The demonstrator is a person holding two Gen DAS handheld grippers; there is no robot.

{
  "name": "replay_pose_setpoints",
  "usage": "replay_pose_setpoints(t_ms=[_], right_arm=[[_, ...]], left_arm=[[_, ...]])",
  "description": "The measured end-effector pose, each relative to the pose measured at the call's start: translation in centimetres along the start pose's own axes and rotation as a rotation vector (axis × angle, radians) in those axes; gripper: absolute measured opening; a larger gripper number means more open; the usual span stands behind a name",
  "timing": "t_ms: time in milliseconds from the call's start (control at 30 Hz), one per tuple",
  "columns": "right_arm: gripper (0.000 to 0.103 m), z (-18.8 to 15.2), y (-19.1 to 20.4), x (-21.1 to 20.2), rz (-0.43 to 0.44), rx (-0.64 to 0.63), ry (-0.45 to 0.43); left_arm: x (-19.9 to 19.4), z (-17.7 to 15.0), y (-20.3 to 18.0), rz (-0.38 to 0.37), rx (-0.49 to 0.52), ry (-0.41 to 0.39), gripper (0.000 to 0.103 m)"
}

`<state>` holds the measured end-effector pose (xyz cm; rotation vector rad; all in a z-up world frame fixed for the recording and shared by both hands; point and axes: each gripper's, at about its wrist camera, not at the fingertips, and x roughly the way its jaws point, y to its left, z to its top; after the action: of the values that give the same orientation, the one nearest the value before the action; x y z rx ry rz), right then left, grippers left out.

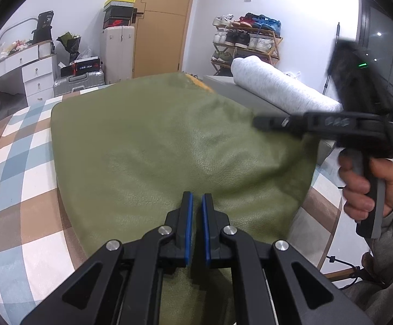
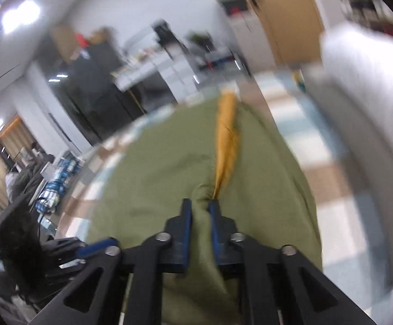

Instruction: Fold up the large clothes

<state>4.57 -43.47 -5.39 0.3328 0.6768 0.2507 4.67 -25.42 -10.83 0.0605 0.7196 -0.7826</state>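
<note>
A large olive-green garment point(image 1: 169, 146) with an orange lining point(image 2: 227, 138) lies on the checked bed. My left gripper point(image 1: 196, 199) is nearly shut just above the garment's near edge, with a thin gap between the blue pads and nothing seen between them. My right gripper point(image 2: 200, 207) is shut on a bunched fold of the green garment point(image 2: 169, 162). In the left wrist view it point(image 1: 258, 122) is held in a hand over the garment's right edge. The right wrist view is motion-blurred.
The checked bedspread point(image 1: 20, 162) surrounds the garment. A rolled grey-white bolster point(image 1: 277, 86) lies at the bed's far right. Beyond are a white desk with drawers point(image 1: 31, 73), suitcases point(image 1: 117, 51), a wooden door point(image 1: 161, 21) and a shoe rack point(image 1: 247, 40).
</note>
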Motion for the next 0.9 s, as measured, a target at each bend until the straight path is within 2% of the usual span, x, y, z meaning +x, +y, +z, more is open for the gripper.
replay_pose_setpoints(t_ms=[67, 167, 233, 300, 333, 367, 433, 500, 567, 633, 700, 800, 833, 867, 900], right_arm=[[0.005, 0.0, 0.3, -0.6, -0.006, -0.009, -0.032], [0.005, -1.4, -2.3, 2.0, -0.092, 0.066, 0.068], [0.007, -1.6, -2.2, 2.3, -0.108, 0.067, 0.08], [0.016, -0.9, -0.6, 1.8, -0.167, -0.012, 0.081], [0.023, -0.6, -0.1, 1.4, -0.182, -0.024, 0.08], [0.025, 0.0, 0.6, 0.8, -0.194, -0.042, 0.073], [0.027, 1.1, 2.6, 0.0, -0.197, -0.111, 0.026], [0.033, 2.0, 4.5, 0.4, -0.15, -0.167, 0.01], [0.033, 2.3, 6.2, 2.3, -0.092, -0.186, 0.045], [0.032, 2.1, 7.2, 5.4, -0.085, -0.21, 0.092], [0.03, 1.1, 7.0, 8.2, -0.087, -0.212, 0.167], [0.029, 0.6, 5.7, 8.4, -0.062, -0.206, 0.165], [0.024, 0.7, 5.2, 7.8, -0.106, -0.191, 0.159], [0.002, 0.7, 4.6, 7.0, -0.268, -0.209, 0.133], [0.0, 0.6, 3.9, 6.3, -0.339, -0.206, 0.119]], left_arm=[[-0.1, 0.1, 0.1, -0.011, -0.012, 0.0, 0.002], [-0.1, 0.1, 0.1, -0.036, -0.017, -0.007, 0.002], [0.0, 0.2, -0.1, -0.03, -0.003, 0.002, 0.002], [-0.1, 0.4, 0.0, -0.027, -0.017, 0.012, 0.002], [-0.1, 0.4, 0.2, -0.033, -0.028, 0.013, 0.002], [-0.1, 0.5, 0.4, -0.046, -0.043, 0.015, 0.002], [0.0, 0.3, 0.7, -0.06, -0.054, 0.014, 0.002], [0.1, 0.2, 0.4, -0.052, -0.043, 0.016, 0.002], [0.1, 0.1, 0.3, -0.042, -0.032, 0.022, 0.002], [0.1, 0.0, 0.3, -0.038, -0.032, 0.025, 0.002], [0.1, 0.0, 0.3, -0.036, -0.034, 0.029, 0.002], [0.0, 0.1, 0.4, -0.046, -0.04, 0.038, 0.002], [-0.1, 0.2, 0.5, -0.048, -0.045, 0.041, 0.002], [-0.3, 0.5, 0.7, -0.062, -0.062, 0.046, 0.002], [-0.6, 0.7, 1.0, -0.081, -0.083, 0.051, 0.002]])
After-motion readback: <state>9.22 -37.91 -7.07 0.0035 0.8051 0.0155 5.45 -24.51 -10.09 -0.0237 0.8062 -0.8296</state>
